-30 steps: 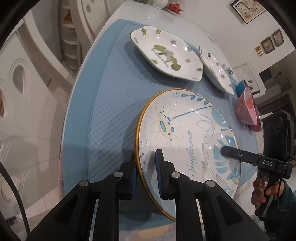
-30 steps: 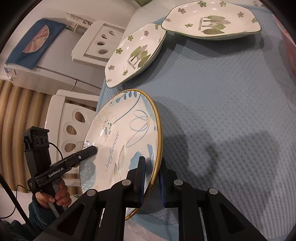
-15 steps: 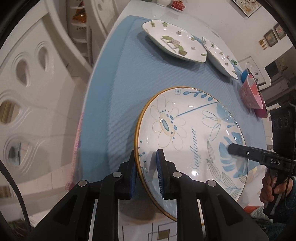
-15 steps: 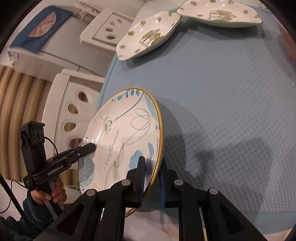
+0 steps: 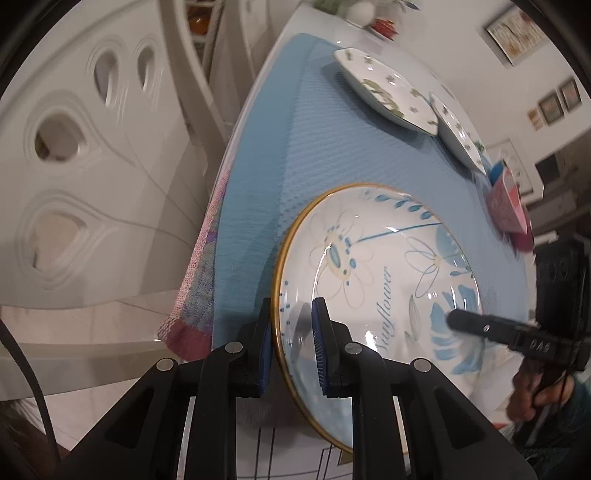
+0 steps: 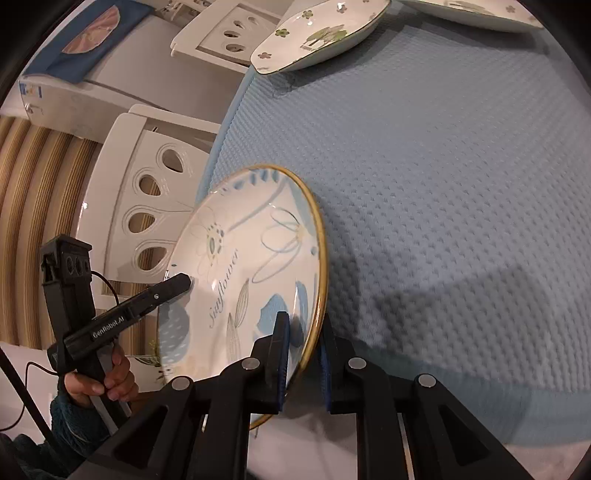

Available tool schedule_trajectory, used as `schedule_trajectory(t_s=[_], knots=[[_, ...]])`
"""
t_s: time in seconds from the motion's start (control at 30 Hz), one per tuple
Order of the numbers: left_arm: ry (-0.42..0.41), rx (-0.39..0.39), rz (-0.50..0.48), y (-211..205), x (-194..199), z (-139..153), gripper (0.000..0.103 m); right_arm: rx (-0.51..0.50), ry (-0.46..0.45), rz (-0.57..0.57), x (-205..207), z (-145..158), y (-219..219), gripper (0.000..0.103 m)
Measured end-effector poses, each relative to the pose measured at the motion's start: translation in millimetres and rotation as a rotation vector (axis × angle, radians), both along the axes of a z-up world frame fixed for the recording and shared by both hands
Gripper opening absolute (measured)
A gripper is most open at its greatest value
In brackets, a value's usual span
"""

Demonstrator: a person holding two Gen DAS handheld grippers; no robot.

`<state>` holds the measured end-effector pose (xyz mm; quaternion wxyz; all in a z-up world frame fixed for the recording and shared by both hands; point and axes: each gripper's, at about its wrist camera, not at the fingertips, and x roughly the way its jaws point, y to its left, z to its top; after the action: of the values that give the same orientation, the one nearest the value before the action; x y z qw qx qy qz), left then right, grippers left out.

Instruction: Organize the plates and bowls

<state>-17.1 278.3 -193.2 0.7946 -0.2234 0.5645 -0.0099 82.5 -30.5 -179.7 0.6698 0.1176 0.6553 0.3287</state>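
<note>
Holding round white gold-rimmed "Sunflower" plate [image 5: 373, 266] by opposite rims: left gripper [image 5: 291, 343] and right gripper [image 6: 301, 354] both clamped on it, plate lifted over near edge of blue textured tablecloth [image 6: 443, 184]. Green-flowered square plates [image 5: 384, 90] lie straight ahead, far end, so equal reach.

White table [image 5: 291, 22]; blue mat [image 5: 295, 155], two plates [image 5: 388, 90].

Opposing close downward views, shared plate [image 5: 373, 273]
</note>
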Motion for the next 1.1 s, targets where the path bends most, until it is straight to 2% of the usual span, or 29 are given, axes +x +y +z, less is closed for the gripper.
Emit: schedule_trajectory(t_s=[0.07, 0.33, 0.37, 0.4, 0.43, 0.47, 0.5, 0.53, 0.6, 0.63, 0.67, 0.8, 0.9, 1.0, 1.1], knots=[[0.000, -0.004, 0.003, -1.0, 0.7, -3.1, 0.016, -0.030, 0.011, 0.008, 0.4, -4.8, 3.1, 0.014], [-0.035, 0.048, -0.010, -7.1, -4.4, -0.6, 0.017, -0.028, 0.004, 0.001, -3.1, -2.8, 3.5, 0.016], [-0.040, 0.068, -0.012, -9.9, -4.9, 0.2, 0.017, -0.021, 0.006, 0.000, -3.0, -2.5, 2.4, 0.019], [-0.048, 0.092, -0.013, -13.2, -5.3, 1.4, 0.018, -0.003, 0.012, -0.005, -1.7, -2.6, 2.7, 0.030], [-0.056, 0.106, -0.014, -15.2, -4.4, 2.4, 0.024, 0.029, 0.021, -0.014, -1.1, -2.3, 0.8, 0.040], [-0.068, 0.125, -0.015, -17.7, -4.9, 4.9, 0.034, 0.068, 0.019, -0.032, -0.8, 0.0, -2.2, 0.063], [-0.079, 0.138, -0.014, -17.6, -5.5, 7.6, 0.035, 0.093, 0.002, -0.053, -0.7, 4.5, -5.3, 0.096], [-0.089, 0.148, -0.015, -17.4, -5.5, 11.1, 0.037, 0.089, -0.025, -0.068, -0.2, 9.7, -7.9, 0.103], [-0.110, 0.172, -0.010, -15.3, -3.8, 18.2, 0.052, 0.091, -0.054, -0.079, 2.5, 16.9, -13.6, 0.103], [-0.122, 0.185, 0.001, -12.4, -3.1, 21.8, 0.066, 0.102, -0.048, -0.084, 4.9, 18.7, -18.0, 0.103], [-0.137, 0.193, 0.021, -6.5, -2.0, 25.4, 0.071, 0.112, -0.036, -0.104, 8.1, 19.5, -25.4, 0.103], [-0.096, 0.201, 0.108, 17.6, 7.5, 26.8, 0.071, 0.140, -0.004, -0.201, 21.7, 19.6, -54.3, 0.103], [-0.113, 0.182, 0.153, 31.2, 13.0, 33.5, 0.071, 0.148, -0.026, -0.279, 32.4, 23.8, -74.7, 0.103], [-0.099, 0.207, 0.153, 34.1, 26.8, 36.2, 0.076, 0.161, -0.096, -0.350, 40.4, 34.9, -90.6, 0.103], [-0.099, 0.208, 0.144, 30.7, 42.3, 36.5, 0.077, 0.210, -0.070, -0.421, 60.0, 35.7, -100.8, 0.103]])
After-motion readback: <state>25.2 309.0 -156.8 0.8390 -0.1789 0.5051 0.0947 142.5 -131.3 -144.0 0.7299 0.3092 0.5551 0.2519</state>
